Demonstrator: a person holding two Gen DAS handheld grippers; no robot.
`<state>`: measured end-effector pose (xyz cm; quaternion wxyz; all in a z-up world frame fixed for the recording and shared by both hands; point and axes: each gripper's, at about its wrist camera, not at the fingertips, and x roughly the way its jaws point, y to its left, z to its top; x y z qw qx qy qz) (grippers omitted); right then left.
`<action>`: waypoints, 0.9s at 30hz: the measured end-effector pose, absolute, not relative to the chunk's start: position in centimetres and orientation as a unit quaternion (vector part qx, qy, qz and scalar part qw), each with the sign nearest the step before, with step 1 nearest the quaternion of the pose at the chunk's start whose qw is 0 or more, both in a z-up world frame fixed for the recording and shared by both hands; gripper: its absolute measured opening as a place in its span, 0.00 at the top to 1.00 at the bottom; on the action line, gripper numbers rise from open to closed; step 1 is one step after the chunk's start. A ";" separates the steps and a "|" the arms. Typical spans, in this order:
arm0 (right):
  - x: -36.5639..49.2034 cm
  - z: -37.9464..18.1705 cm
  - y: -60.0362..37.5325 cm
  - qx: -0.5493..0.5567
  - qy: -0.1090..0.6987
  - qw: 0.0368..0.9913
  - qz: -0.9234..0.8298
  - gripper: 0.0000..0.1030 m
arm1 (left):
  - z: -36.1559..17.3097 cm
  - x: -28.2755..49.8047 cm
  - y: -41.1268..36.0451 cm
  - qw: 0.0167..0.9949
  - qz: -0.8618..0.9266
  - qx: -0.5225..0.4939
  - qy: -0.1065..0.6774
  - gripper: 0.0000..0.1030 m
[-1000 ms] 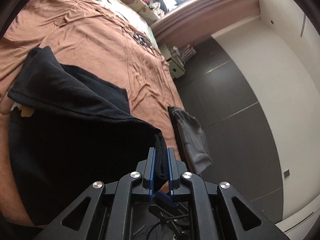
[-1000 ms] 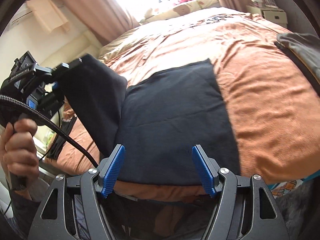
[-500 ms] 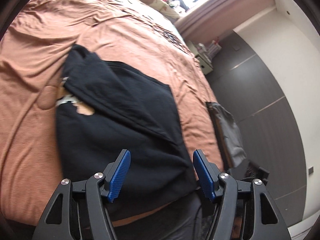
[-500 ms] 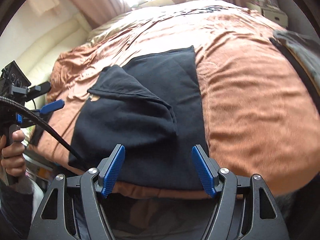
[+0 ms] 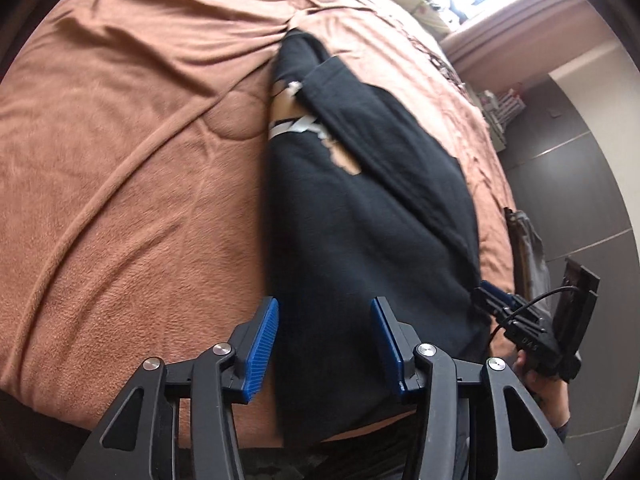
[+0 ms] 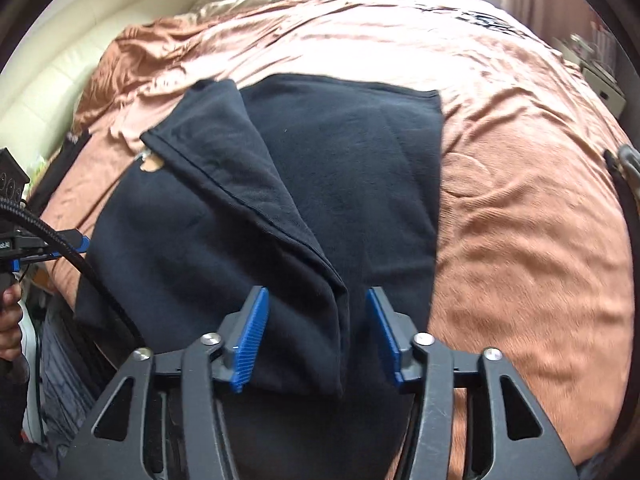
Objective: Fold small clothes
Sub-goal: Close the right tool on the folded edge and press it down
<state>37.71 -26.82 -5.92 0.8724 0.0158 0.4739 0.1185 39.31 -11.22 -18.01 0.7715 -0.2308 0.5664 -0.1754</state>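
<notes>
black fleece garment (image 6: 320, 184), diagonal fold

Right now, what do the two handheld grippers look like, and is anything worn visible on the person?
Both the left gripper and right gripper have black angular linkage arms with silver bolts and ribbed blue pads. A braided black cable runs from the left unit; a thin black wire loops on the right one, whose body carries small white lettering. A dark cuff shows at the right hand.

The black garment (image 5: 360, 240) smears with motion blur along its left edge; its near hem drops out of sight behind the left gripper (image 5: 326, 344); the print underneath is mostly covered.
</notes>
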 end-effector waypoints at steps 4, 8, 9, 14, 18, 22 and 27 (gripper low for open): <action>39.6 -6.3 -26.1 0.006 0.473 0.872 0.127 0.62 | -19.2 39.8 -11.2 0.765 -0.173 -0.231 0.576 0.55; 40.9 -6.9 -25.4 -0.006 0.474 0.869 0.139 0.67 | -19.5 40.2 -11.6 0.762 -0.177 -0.227 0.580 0.58; 41.2 -7.0 -25.3 -0.005 0.473 0.869 0.146 0.72 | -19.6 40.3 -11.5 0.763 -0.179 -0.225 0.579 0.58; 41.1 -7.1 -26.0 0.011 0.468 0.869 0.159 0.91 | -19.8 40.8 -12.2 0.764 -0.178 -0.219 0.580 0.58; 40.1 -6.3 -26.7 0.031 0.454 0.876 0.158 0.98 | -19.4 40.8 -12.5 0.766 -0.177 -0.211 0.580 0.58; 38.5 -5.6 -27.3 0.040 0.445 0.881 0.154 0.99 | -19.1 40.2 -12.4 0.769 -0.178 -0.206 0.579 0.58; 36.2 -5.3 -28.2 0.050 0.444 0.883 0.144 0.99 | -18.8 39.3 -12.2 0.770 -0.181 -0.204 0.577 0.58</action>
